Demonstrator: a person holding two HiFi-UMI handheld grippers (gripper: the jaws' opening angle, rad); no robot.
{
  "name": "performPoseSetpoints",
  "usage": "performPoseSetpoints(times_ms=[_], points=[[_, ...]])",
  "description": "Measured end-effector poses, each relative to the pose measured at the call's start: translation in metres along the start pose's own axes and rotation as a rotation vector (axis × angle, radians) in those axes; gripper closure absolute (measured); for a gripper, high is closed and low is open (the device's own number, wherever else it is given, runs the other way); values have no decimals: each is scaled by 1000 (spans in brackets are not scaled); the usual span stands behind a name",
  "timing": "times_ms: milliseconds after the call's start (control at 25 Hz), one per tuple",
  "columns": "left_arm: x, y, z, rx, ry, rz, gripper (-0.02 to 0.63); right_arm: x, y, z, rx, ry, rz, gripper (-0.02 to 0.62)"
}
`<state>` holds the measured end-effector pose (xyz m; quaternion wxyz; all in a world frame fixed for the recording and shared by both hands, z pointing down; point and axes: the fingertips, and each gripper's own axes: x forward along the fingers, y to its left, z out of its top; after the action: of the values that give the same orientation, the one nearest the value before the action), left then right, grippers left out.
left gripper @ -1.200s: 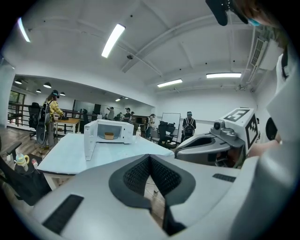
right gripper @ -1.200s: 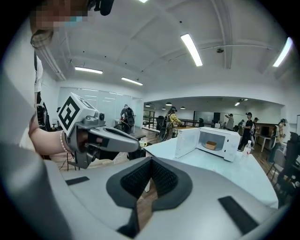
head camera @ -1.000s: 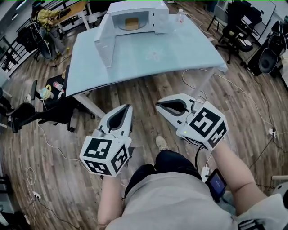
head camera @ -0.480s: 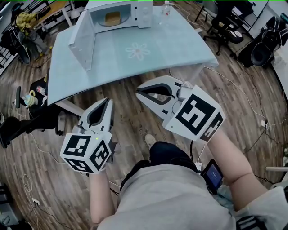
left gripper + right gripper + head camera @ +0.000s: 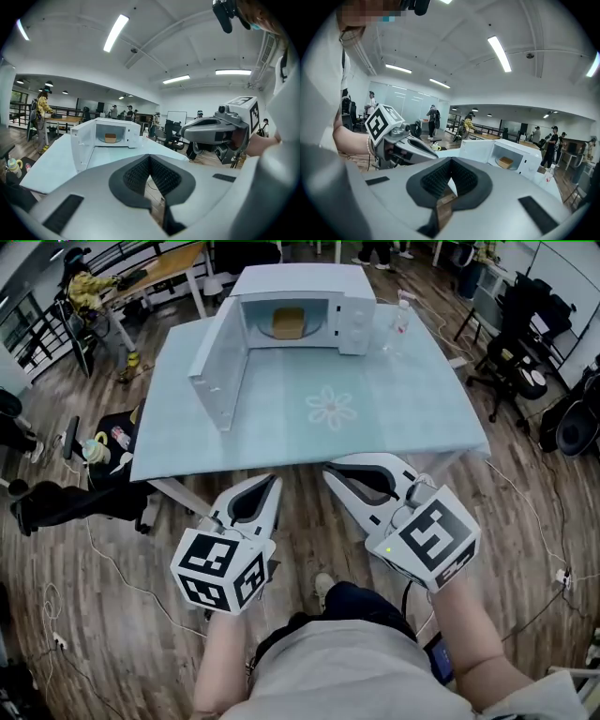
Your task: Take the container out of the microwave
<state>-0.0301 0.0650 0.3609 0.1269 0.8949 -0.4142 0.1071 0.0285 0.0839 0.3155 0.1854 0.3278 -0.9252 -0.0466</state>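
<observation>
Nearest, the left gripper [image 5: 270, 482] and right gripper [image 5: 330, 472] hover just short of the table's [image 5: 403, 423] 6 o'clock edge. Each has its fingers together on nothing. The marker cubes [image 5: 220, 568] hide the person's grip. At the table's 12 o'clock end stands the microwave [image 5: 354, 322], its door [image 5: 216, 367] swung out at 9 o'clock. The container [image 5: 286, 322] sits inside, too small to read. A bottle [image 5: 401, 317] stands at the microwave's 3 o'clock.
</observation>
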Motion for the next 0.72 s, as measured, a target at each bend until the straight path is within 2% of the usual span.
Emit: performPoseSetpoints(times_ms=[120, 280, 480, 720], points=[[24, 6, 10, 2, -5, 31, 592, 7, -27, -2, 92, -51, -22, 584], [56, 6, 22, 13, -11, 50, 592, 11, -59, 3, 124, -115, -40, 585], [93, -2, 31, 36, 12, 20, 592, 19, -92, -9, 176, -129, -55, 586], [136, 17, 48, 56, 10, -1, 592, 40, -129, -13, 182, -148, -65, 584]])
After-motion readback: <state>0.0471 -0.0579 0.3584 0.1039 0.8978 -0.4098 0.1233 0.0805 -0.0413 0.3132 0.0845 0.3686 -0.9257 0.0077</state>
